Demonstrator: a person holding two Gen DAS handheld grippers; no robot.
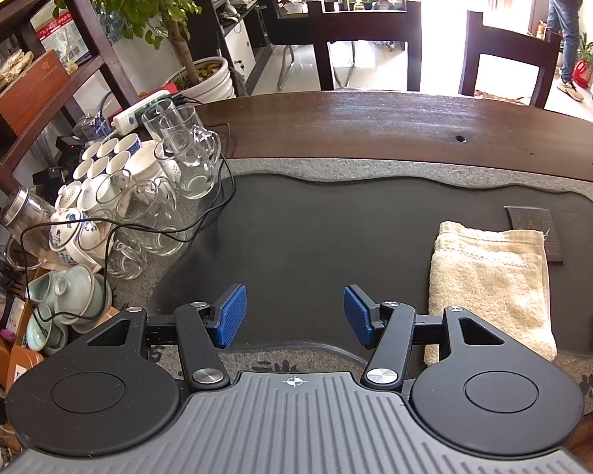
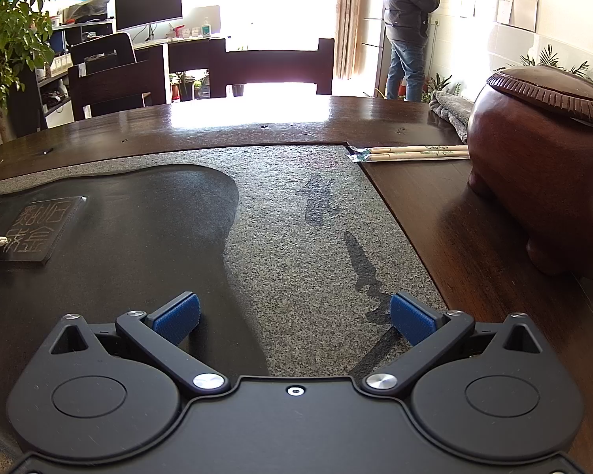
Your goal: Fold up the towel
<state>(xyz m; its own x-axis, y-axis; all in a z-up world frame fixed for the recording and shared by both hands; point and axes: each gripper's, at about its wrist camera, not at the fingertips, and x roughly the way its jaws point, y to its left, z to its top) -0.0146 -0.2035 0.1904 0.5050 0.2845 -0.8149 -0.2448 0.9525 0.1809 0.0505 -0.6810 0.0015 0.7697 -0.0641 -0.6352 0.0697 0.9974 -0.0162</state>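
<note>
The beige terry towel (image 1: 490, 280) lies folded on the dark stone tray (image 1: 316, 237); left gripper (image 1: 294, 315) and right gripper (image 2: 294, 318) hang apart, empty; best withdraw without snagging it

Left gripper (image 1: 295, 315): black linkage arms, silver pivot screws, blue ribbed pads, grey ridged base with crosshair mark. Right gripper (image 2: 294, 319): same, black base.

The left tongs (image 1: 295, 316) are hanging open with nothing between the blue pads, tilting downward; the right tongs (image 2: 294, 319) are gaping wider, likewise empty.
</note>
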